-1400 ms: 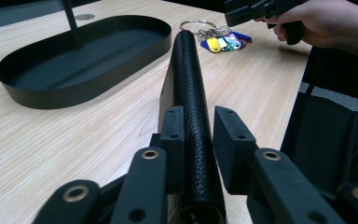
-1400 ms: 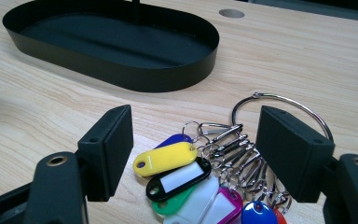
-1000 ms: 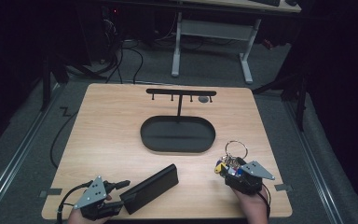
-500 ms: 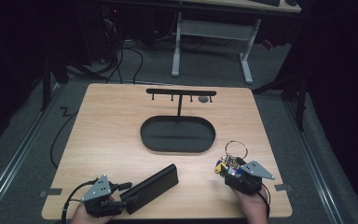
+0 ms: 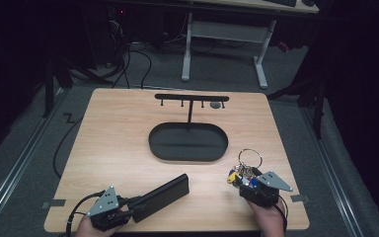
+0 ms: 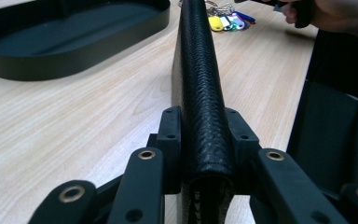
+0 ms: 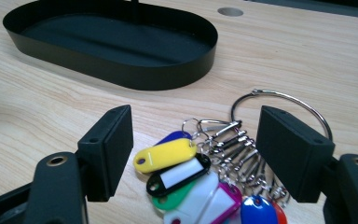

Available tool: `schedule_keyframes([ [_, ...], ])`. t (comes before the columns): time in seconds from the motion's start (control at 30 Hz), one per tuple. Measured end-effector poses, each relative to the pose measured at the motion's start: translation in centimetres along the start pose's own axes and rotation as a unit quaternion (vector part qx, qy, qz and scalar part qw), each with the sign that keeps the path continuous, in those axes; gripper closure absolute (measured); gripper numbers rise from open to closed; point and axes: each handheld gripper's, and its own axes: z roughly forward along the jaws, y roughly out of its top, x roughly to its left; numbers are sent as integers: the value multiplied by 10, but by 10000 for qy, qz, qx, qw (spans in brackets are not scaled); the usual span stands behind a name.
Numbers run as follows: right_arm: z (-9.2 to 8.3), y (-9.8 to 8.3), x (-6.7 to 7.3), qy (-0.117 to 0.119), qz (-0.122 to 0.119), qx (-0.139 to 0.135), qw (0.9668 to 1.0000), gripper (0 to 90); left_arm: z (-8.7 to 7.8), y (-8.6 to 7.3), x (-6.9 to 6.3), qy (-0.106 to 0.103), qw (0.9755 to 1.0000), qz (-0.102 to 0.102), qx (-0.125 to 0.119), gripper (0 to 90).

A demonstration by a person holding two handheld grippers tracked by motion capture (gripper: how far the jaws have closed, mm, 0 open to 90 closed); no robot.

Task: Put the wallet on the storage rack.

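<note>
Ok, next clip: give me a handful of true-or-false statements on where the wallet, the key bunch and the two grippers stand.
1. The left gripper has its jaws pressed on the black wallet. True; its jaws have just been closing on it.
2. The right gripper is clamped on the key bunch. False: its jaws stand wide, with the tags between them untouched.
3. The wallet lies inside the oval tray. False: it is on the table, near the front edge.
4. The key bunch has coloured tags and a large metal ring. True.
5. The tray holds nothing. True.
</note>
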Motion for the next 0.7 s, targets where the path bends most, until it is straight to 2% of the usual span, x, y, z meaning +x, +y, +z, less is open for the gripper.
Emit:
schedule_keyframes([
  [0.13, -4, -2, -2, -51, 31, 7, 10000, 275, 1, 6, 0, 41, 10000, -13, -57, 725],
  [0.3, -16, -9, -5, -144, 121, 39, 9998, 274, 5, 13, 6, 45, 9995, -55, -298, 727],
  [0.5, -29, -13, -10, -231, 274, -82, 9993, 273, 16, 19, 7, 129, 9987, -174, -459, 728],
  [0.57, -31, -14, -13, -259, 248, -141, 9993, 273, 19, 20, 6, 92, 9985, -203, -502, 728],
  [0.63, -33, -16, -15, -234, 343, -174, 9990, 274, 23, 23, 6, 79, 9984, -200, -524, 728],
  [0.7, -32, -17, -18, -186, 458, -189, 9986, 278, 27, 28, 6, 180, 9983, -186, -518, 728],
])
